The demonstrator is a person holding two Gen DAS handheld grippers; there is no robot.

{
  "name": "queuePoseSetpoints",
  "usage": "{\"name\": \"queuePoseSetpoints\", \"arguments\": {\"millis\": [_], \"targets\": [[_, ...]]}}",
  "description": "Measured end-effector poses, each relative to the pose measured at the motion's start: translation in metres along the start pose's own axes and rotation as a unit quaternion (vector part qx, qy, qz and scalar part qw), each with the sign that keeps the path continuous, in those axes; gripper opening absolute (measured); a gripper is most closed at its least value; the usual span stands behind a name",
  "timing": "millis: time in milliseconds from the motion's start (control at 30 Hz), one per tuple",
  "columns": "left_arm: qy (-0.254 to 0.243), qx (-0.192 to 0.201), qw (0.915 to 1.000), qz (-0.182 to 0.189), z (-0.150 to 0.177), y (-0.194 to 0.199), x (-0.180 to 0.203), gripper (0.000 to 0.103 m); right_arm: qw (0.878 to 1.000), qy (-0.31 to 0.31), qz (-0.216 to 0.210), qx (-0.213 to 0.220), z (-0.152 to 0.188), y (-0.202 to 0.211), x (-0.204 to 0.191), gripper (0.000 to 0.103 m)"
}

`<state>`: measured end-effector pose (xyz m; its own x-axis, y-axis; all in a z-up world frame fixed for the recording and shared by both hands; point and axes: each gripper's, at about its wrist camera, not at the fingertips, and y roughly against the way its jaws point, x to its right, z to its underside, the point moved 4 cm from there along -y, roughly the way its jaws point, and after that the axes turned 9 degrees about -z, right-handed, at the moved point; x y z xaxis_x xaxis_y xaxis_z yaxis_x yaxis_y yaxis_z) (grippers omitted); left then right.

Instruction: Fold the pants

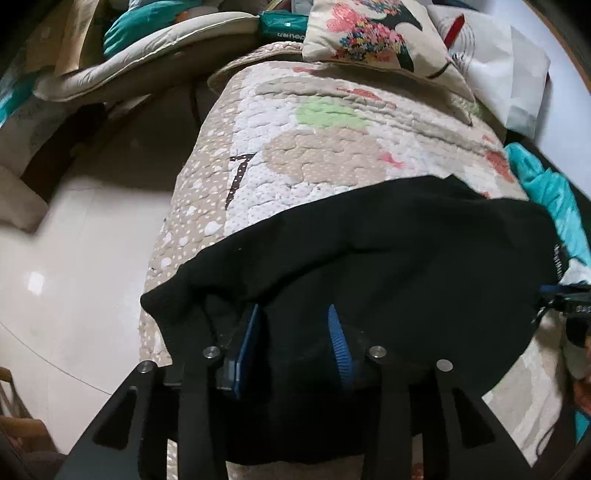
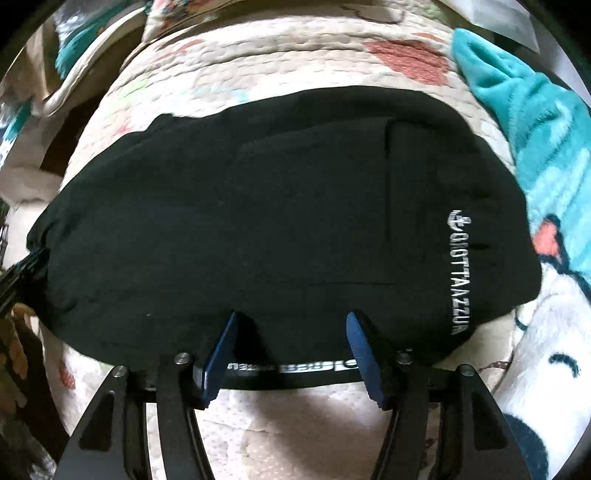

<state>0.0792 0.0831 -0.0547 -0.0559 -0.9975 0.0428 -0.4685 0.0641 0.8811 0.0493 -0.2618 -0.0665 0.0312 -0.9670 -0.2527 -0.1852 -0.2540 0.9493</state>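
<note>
The black pants (image 2: 280, 221) lie as a compact folded bundle on the patterned quilt (image 1: 314, 147) of a bed, white lettering running down the edge at 3 o'clock in the right wrist view; the folding looks nearly finished, with at most a last fold or some smoothing left, though that is a judgement from the tidy shape alone; the left tongs (image 1: 295, 325) stand parted over the near edge of the cloth, pads clear of it, so released; the right tongs (image 2: 291, 332) are spread wider over the near hem at 6 o'clock, likewise gripping nothing; a teal blanket (image 2: 535, 122) lies at 2 o'clock beside the bundle, a printed pillow (image 1: 373, 33) at 12 o'clock in the left view, pale floor (image 1: 74, 258) at 9 o'clock; the black cloth swallows its creases, so the number of layers is hard to make out, and the near hem is partly hidden behind the tongs.
</note>
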Motion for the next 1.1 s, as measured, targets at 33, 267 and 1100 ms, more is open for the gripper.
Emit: {"name": "queuePoseSetpoints", "arguments": {"millis": [33, 267, 1100], "targets": [[0.005, -0.001, 1.0000, 0.003, 0.000, 0.000, -0.002, 0.038, 1.000, -0.001, 0.002, 0.001, 0.000, 0.000, -0.001, 0.065], [0.043, -0.003, 0.9986, 0.029, 0.007, 0.014, -0.021, 0.038, 0.999, 0.013, 0.050, 0.016, -0.005, 0.004, 0.000, 0.065], [0.277, -0.036, 0.9577, 0.069, 0.044, 0.025, -0.072, 0.054, 0.977, 0.191, -0.067, 0.072, -0.031, 0.030, -0.144, 0.066]]}}
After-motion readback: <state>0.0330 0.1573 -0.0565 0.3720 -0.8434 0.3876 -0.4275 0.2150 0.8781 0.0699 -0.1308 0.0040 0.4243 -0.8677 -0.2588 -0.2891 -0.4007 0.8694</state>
